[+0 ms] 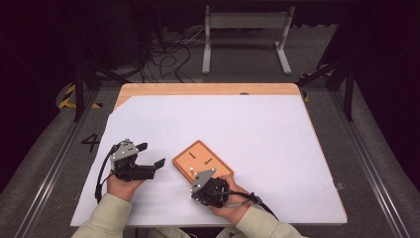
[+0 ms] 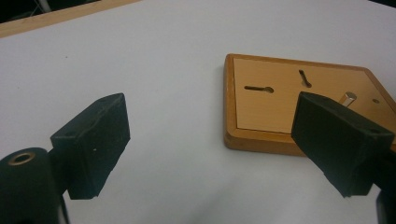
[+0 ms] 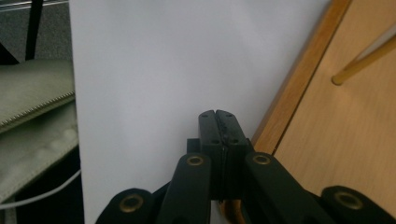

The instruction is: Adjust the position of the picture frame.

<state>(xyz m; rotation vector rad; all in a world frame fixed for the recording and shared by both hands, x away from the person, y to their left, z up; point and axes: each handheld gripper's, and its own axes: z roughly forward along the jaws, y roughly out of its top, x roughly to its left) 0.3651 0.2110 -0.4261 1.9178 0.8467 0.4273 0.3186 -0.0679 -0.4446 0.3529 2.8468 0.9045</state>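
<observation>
We hold the left gripper (image 1: 151, 154) wide open and empty, left of the wooden board (image 1: 202, 159) on the surface (image 1: 257, 129), ready for approach, while the right gripper (image 3: 218, 122) rests at the board's near edge, fingers closed on nothing.

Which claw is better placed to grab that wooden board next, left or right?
Left, probably. The left claw is open and faces the wooden board, with bare table between them. The right claw is shut at the board's near edge.
</observation>
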